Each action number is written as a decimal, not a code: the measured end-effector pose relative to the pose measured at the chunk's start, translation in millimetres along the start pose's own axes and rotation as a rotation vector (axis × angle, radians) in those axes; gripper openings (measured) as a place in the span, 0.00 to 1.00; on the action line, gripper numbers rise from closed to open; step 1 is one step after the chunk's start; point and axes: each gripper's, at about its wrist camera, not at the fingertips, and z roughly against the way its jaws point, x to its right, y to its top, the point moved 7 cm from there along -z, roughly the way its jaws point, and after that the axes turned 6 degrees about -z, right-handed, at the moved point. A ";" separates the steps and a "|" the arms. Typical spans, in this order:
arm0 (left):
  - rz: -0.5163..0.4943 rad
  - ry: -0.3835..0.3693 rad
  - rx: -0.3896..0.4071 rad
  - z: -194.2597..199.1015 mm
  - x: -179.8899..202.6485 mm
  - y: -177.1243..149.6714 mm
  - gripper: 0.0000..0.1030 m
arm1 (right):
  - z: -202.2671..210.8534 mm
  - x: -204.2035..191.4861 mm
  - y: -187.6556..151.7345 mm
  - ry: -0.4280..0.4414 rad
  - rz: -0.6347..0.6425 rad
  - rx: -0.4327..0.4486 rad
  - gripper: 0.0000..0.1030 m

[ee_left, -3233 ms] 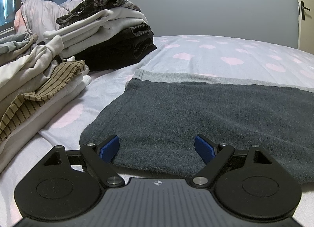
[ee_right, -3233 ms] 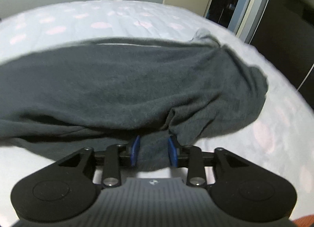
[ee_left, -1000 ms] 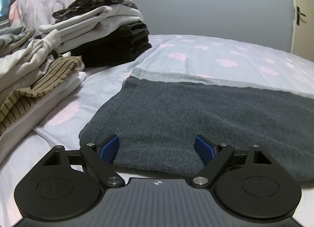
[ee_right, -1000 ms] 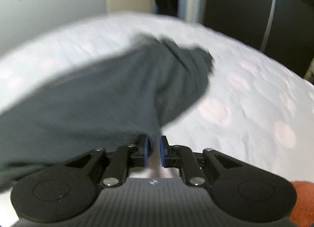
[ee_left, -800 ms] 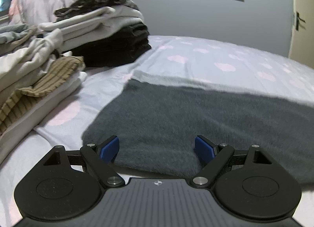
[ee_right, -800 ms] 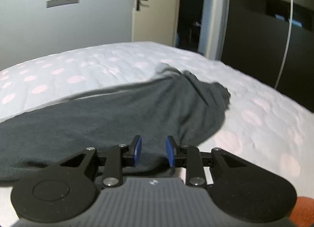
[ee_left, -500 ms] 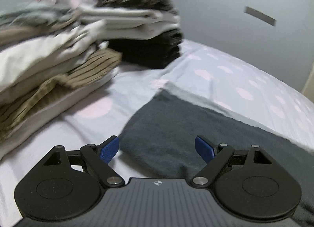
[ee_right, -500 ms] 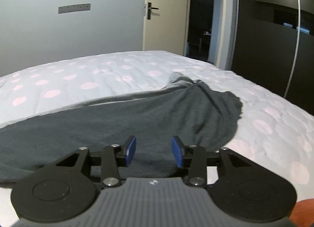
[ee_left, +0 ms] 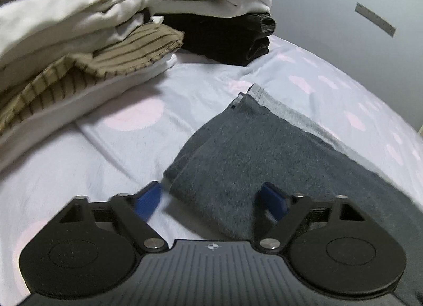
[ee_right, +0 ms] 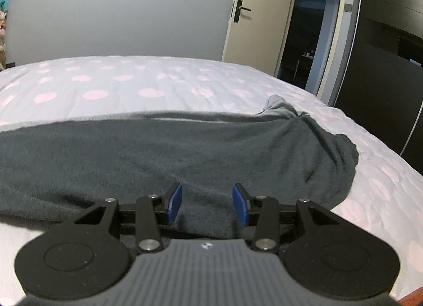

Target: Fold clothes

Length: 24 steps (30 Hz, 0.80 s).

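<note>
- the dark grey garment (ee_left: 277, 152) lies flat on the bed (ee_left: 127, 142), stretched across the polka-dot cover, with a lighter grey band along its far edge.
- in the left wrist view the left tongs (ee_left: 211, 200) sit over the garment's near corner: the corner lies between the two blue pads, closer to the 3 o'clock pad, while the 9 o'clock pad is over bare sheet just beside the cloth edge.
- the left tongs' jaws stand wide apart and have just been closing a little; the cloth is between them but the pads do not press on it.
- the left tongs point down toward the bed, and the view is tilted.
- in the right wrist view the right tongs (ee_right: 207, 205) hang over the garment's (ee_right: 185, 152) near edge, the cloth filling the gap between the blue pads.
- the right tongs' jaws are partly apart and have just been opening; neither pad pinches the cloth.
- the garment's bunched end lies toward 2 o'clock from the right tongs.
- stacks of folded clothes (ee_left: 111, 28) sit on the bed at 10 to 12 o'clock from the left tongs, well apart from the garment.
</note>
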 end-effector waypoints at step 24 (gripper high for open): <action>-0.535 -0.397 0.249 91.1 155.6 3.5 0.14 | -24.9 -61.0 27.9 0.283 0.138 -0.084 0.44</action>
